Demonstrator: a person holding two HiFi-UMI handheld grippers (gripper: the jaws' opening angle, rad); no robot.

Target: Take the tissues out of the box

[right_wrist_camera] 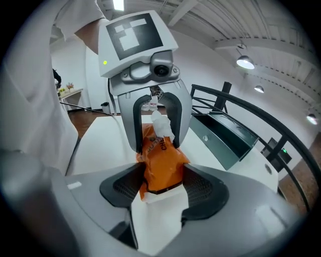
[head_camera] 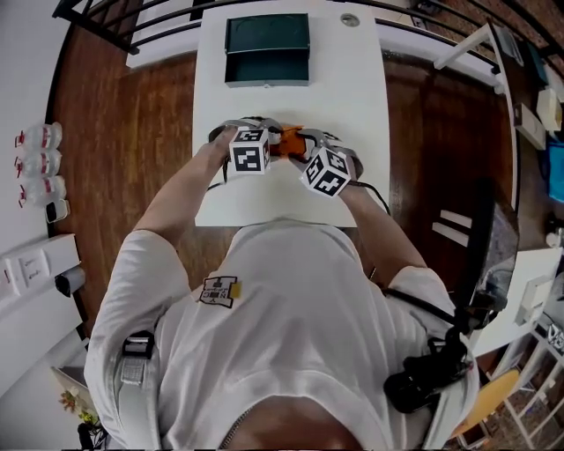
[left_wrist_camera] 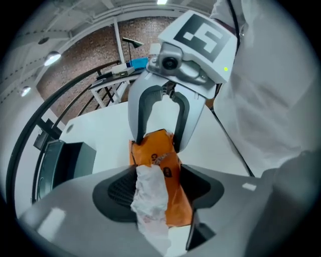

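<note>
An orange tissue pack (head_camera: 286,141) hangs between my two grippers above the white table (head_camera: 238,203). In the right gripper view my right gripper (right_wrist_camera: 163,188) is shut on the pack (right_wrist_camera: 161,168). The left gripper (right_wrist_camera: 158,143) faces it and pinches a white tissue (right_wrist_camera: 161,124) at the pack's far end. In the left gripper view the crumpled tissue (left_wrist_camera: 149,196) lies between the jaws of my left gripper (left_wrist_camera: 155,196), which is shut on it. The pack (left_wrist_camera: 160,150) lies just beyond, in the right gripper (left_wrist_camera: 156,143). From the head view the left gripper (head_camera: 280,139) and right gripper (head_camera: 296,143) nearly meet.
A dark green open box (head_camera: 267,48) stands at the table's far end, also seen in the right gripper view (right_wrist_camera: 225,138). Wooden floor lies on both sides of the table. A black railing (head_camera: 132,26) runs behind. Bottles (head_camera: 35,163) stand on a shelf far left.
</note>
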